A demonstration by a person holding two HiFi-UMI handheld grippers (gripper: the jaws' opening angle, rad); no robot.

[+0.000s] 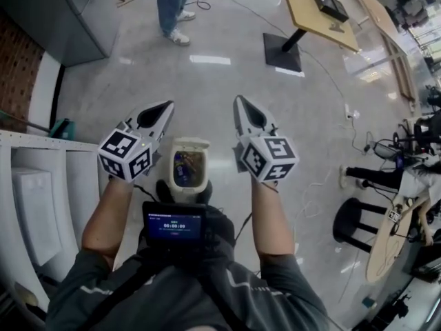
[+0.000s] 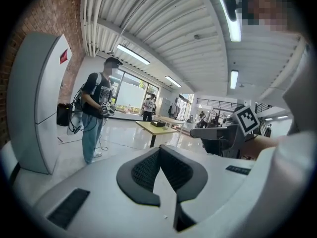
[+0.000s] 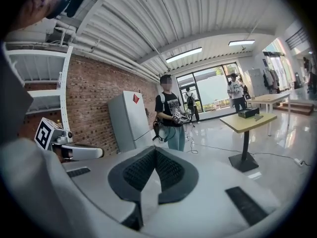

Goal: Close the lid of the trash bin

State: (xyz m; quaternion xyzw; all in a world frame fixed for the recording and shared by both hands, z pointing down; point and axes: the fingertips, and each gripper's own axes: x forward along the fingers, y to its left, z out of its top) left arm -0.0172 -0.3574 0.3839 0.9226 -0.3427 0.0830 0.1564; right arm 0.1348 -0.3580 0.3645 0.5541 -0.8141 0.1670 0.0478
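A small cream trash bin [image 1: 187, 173] stands on the floor right below me, between my two forearms. Its lid [image 1: 190, 143] is up at the far side and the inside shows. My left gripper [image 1: 164, 107] is held in the air above and left of the bin, its jaws together with nothing between them. My right gripper [image 1: 240, 102] is level with it, above and right of the bin, also shut and empty. Both point forward into the room, away from the bin. The left gripper view [image 2: 159, 148] and the right gripper view [image 3: 154, 150] show the pads meeting; the bin is in neither.
A person in jeans [image 1: 172, 9] stands ahead with grippers in hand. A wooden table on a black base [image 1: 317, 9] is at the far right, a grey cabinet [image 1: 62, 12] at the far left, white shelving [image 1: 41, 185] close on my left. A black stool [image 1: 351, 219] and cables lie to the right.
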